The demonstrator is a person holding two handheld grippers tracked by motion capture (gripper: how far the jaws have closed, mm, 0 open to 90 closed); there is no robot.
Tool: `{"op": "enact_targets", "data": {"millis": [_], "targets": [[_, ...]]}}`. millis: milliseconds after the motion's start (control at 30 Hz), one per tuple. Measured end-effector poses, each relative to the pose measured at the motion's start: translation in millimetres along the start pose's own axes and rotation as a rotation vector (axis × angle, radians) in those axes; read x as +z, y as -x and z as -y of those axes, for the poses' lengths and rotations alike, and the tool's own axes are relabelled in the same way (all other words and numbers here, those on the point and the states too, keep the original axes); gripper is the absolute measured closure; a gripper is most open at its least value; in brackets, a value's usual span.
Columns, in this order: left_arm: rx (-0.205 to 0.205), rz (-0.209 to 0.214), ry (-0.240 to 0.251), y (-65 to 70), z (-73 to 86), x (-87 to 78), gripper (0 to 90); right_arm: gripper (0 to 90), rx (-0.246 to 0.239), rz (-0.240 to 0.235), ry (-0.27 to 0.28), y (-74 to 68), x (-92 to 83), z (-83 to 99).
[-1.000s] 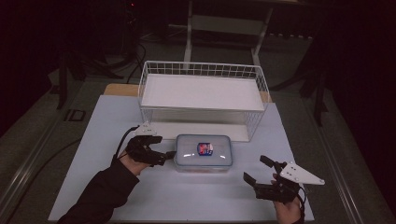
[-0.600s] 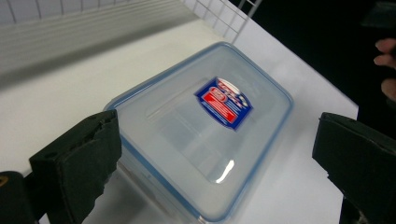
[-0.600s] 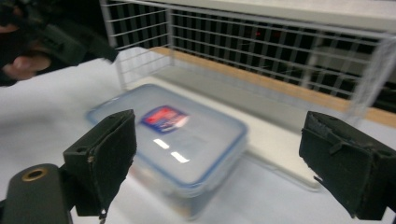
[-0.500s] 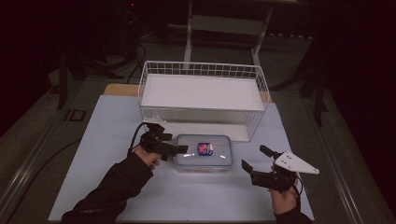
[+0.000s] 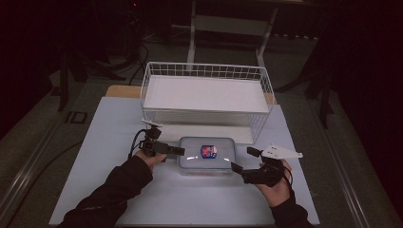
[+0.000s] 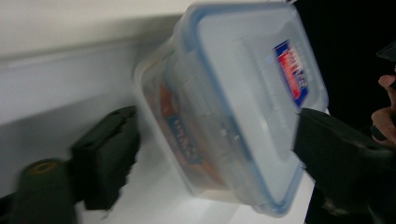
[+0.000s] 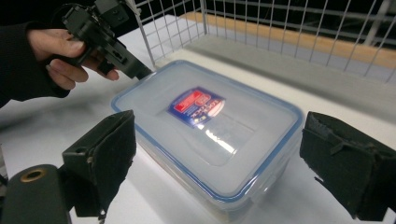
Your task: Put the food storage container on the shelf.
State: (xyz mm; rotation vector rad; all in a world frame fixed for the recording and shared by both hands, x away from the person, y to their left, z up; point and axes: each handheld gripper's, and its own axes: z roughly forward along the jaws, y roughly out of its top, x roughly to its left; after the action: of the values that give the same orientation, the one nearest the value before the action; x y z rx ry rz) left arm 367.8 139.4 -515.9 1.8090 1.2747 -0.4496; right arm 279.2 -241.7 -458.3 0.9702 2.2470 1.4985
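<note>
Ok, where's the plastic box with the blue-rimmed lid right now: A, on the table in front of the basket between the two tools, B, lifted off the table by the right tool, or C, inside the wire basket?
A: the box sits on the table in front of the basket, with the left tool and right tool open at its ends.

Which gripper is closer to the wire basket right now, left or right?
Left. The left gripper sits just in front of the wire basket's near-left corner, beside the plastic container. The right gripper is farther toward the person, at the container's right end.
</note>
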Motion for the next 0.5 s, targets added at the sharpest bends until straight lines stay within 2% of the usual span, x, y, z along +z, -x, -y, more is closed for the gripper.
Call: {"op": "enact_targets", "data": {"millis": [67,100,133,167,200,233,300,367,433,467,500], "targets": [[-0.023,0.015,-0.018,-4.6,0.6,2.8,24.6,10.5,0.019,-0.008,-0.017,1.6,3.5,2.0],[-0.028,0.036,-0.027,-6.7,1.1,4.0,29.8,10.5,0.025,-0.015,-0.022,2.7,4.8,3.0],[-0.041,0.063,-0.034,-8.7,1.2,5.1,31.0,10.5,0.035,-0.018,-0.030,3.7,5.8,3.9],[-0.033,0.095,-0.043,-9.8,1.3,5.6,34.4,10.6,0.048,-0.024,-0.040,5.1,6.5,4.8],[-0.006,0.126,-0.060,-8.5,1.0,6.6,40.6,10.6,0.062,-0.029,-0.049,6.6,7.0,5.8],[0.005,0.109,-0.069,-5.9,0.5,7.0,42.5,11.0,0.077,-0.031,-0.058,8.5,7.8,6.9],[-0.007,0.114,-0.076,-6.3,-0.4,7.1,42.7,14.0,0.115,-0.037,-0.084,13.3,9.1,9.4],[-0.049,0.135,-0.073,-9.7,-0.1,5.1,46.5,14.3,0.152,-0.036,-0.106,19.4,10.7,12.4],[-0.027,0.137,-0.067,-9.3,1.1,2.1,49.1,14.3,0.199,-0.039,-0.124,26.2,12.1,15.0],[-0.027,0.137,-0.067,-9.3,1.1,2.1,50.6,14.3,0.199,-0.039,-0.124,26.2,12.1,15.0],[-0.027,0.137,-0.067,-9.3,1.1,2.1,50.6,14.4,0.225,-0.049,-0.131,29.9,13.0,16.1]]}}
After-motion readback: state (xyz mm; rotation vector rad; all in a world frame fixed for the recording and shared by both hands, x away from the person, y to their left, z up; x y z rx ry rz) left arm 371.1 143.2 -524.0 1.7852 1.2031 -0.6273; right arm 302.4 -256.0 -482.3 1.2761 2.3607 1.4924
